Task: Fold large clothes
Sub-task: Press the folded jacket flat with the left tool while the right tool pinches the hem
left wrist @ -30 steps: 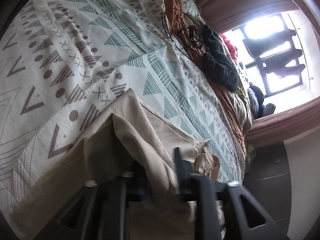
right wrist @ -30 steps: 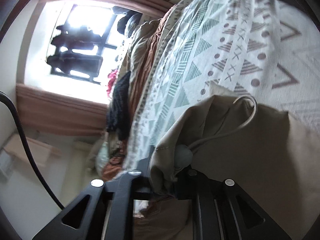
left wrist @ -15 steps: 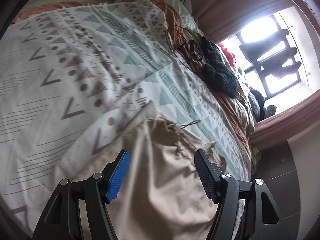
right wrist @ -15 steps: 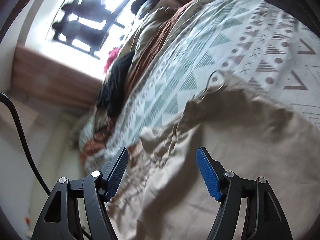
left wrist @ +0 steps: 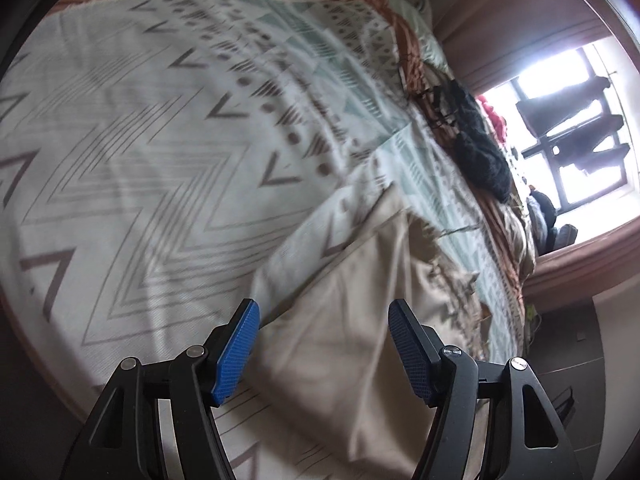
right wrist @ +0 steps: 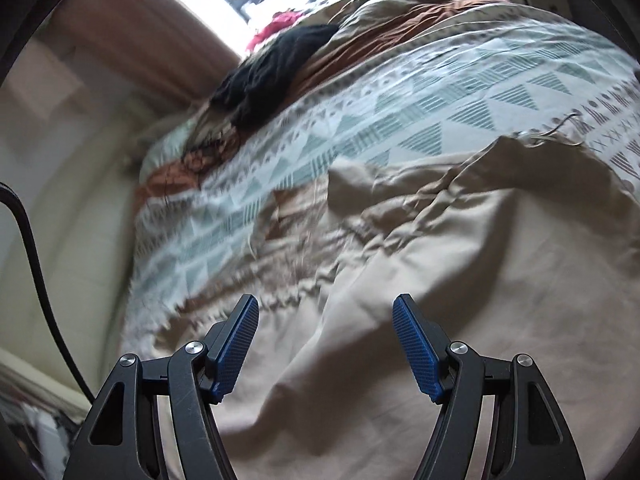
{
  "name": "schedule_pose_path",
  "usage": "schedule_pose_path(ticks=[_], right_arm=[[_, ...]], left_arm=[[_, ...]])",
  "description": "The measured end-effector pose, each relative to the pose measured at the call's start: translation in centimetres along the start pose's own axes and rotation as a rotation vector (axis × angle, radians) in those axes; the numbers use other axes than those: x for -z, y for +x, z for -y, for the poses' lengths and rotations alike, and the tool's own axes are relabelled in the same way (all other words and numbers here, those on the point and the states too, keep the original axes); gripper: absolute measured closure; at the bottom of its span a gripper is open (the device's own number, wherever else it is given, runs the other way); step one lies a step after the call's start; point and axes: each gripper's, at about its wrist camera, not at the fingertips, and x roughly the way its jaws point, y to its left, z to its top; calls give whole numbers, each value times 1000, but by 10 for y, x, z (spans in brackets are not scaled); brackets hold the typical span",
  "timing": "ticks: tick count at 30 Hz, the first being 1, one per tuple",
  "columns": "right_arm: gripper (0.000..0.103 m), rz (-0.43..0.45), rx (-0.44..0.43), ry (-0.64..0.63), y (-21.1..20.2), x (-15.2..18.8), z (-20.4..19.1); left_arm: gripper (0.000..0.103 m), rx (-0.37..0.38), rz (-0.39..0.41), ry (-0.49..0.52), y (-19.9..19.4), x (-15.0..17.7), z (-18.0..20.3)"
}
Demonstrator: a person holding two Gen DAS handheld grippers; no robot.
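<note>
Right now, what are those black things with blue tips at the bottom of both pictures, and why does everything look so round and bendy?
Those are tongs. A person holds one in each hand, and a little camera rides on each, looking forward between its two fingers. The lens is very wide, so straight things look curved.

One picture comes from the left tongs, the other from the right tongs. The blue parts are grippy pads for pinching cloth.

Both cameras look down at a bed covered with a patterned blanket of zigzags and triangles. On it lies a big beige garment, the one to be folded. Farther off lies a dark garment, near a bright window.

Nothing is held: both tongs are open, with the beige cloth lying loose below them.
</note>
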Motion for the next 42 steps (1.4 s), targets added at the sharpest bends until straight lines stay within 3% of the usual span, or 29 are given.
schedule_pose_path(ticks=[6, 10, 14, 19, 29, 31, 35, 38, 42], right_arm=[[32, -100, 43, -70, 30, 17, -15], [32, -187, 97, -86, 54, 29, -17], [32, -198, 117, -64, 61, 30, -12], [33, -205, 150, -62, 74, 24, -11], [48, -209, 286, -198, 108, 4, -37], [56, -207, 284, -221, 108, 4, -44], [56, -175, 278, -284, 101, 3, -62], [56, -222, 260, -307, 112, 7, -66], [56, -265, 255, -268, 127, 8, -56]], left_arm=[[39, -4, -42, -7, 5, 15, -14], [52, -14, -82, -61, 12, 19, -28], [59, -25, -99, -56, 16, 25, -32], [60, -16, -104, -69, 18, 22, -34], [60, -26, -96, -61, 20, 17, -32], [60, -25, -98, -66, 21, 15, -31], [60, -33, -82, -83, 17, 10, -31], [59, -45, -40, -82, 6, 7, -28], [59, -29, -49, -75, 3, 7, -27]])
